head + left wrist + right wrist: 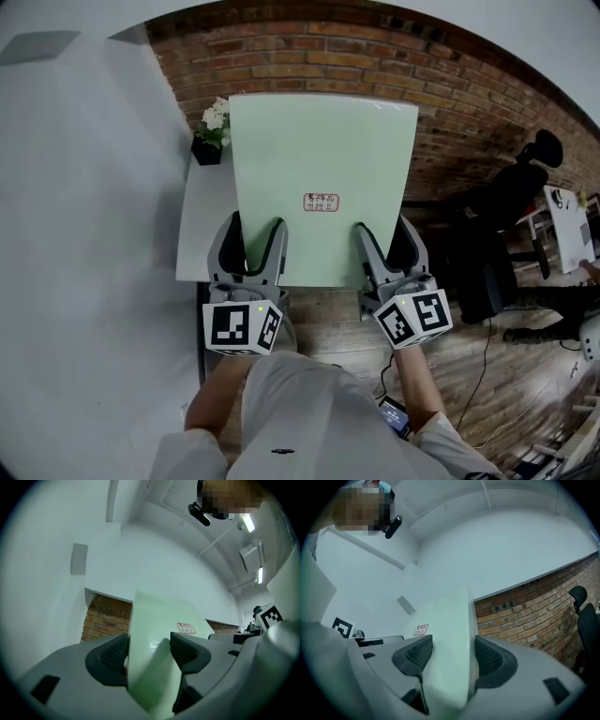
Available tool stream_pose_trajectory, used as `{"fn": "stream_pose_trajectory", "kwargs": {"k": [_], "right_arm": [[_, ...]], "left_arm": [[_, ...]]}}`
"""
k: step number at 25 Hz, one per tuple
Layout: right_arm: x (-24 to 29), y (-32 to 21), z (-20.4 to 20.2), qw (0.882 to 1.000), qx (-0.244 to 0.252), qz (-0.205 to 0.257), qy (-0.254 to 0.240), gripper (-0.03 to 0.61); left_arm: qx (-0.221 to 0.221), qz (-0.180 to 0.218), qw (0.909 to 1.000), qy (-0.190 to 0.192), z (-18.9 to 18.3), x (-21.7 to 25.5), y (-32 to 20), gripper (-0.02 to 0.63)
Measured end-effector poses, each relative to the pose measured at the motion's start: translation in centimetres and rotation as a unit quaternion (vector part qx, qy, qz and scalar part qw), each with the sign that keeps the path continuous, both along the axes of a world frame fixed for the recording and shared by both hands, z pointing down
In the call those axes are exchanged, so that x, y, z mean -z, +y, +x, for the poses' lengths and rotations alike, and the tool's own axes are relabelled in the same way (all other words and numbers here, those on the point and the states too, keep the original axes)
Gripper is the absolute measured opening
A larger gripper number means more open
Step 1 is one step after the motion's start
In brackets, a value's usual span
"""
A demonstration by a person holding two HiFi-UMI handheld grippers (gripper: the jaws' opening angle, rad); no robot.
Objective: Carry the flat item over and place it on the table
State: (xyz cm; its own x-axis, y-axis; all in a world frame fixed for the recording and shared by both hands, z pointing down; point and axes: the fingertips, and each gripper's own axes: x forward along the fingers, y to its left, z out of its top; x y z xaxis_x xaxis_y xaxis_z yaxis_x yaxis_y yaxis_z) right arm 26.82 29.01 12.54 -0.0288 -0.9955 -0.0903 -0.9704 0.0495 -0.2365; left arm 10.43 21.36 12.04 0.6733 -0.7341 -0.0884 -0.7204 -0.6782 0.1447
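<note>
A flat pale green board [319,178] with a small red-printed label [322,202] is held up in front of me, over a white table [195,234]. My left gripper [255,246] is shut on the board's near left edge, and my right gripper [386,246] is shut on its near right edge. In the left gripper view the green board [154,653] runs between the two dark pads [112,654]. In the right gripper view the board [450,653] is likewise pinched between the pads [490,658]. The board hides most of the table top.
A small black pot of white flowers [212,131] stands at the table's far left corner. Behind is a red brick wall [450,103], with a white wall [75,234] at left. A black office chair [511,202] and cables lie on the wooden floor [487,375] at right.
</note>
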Motion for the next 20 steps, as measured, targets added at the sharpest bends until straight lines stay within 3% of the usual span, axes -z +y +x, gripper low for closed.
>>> {"fn": "stream_pose_trajectory", "kwargs": {"k": [10,20], "right_arm": [[-1.1,-17.9,-3.3,0.999,0.017,-0.036,-0.01,0.276],[-5.6,-27.9,-9.1,0.993,0.087,-0.076,-0.025,0.276]], "left_arm": [[0.01,-0.038,0.9992,-0.006,-3.6,-1.3,-17.4,0.288],[0.078,-0.079,0.9936,-0.019,-10.3,-5.7,-25.1,0.288]]}}
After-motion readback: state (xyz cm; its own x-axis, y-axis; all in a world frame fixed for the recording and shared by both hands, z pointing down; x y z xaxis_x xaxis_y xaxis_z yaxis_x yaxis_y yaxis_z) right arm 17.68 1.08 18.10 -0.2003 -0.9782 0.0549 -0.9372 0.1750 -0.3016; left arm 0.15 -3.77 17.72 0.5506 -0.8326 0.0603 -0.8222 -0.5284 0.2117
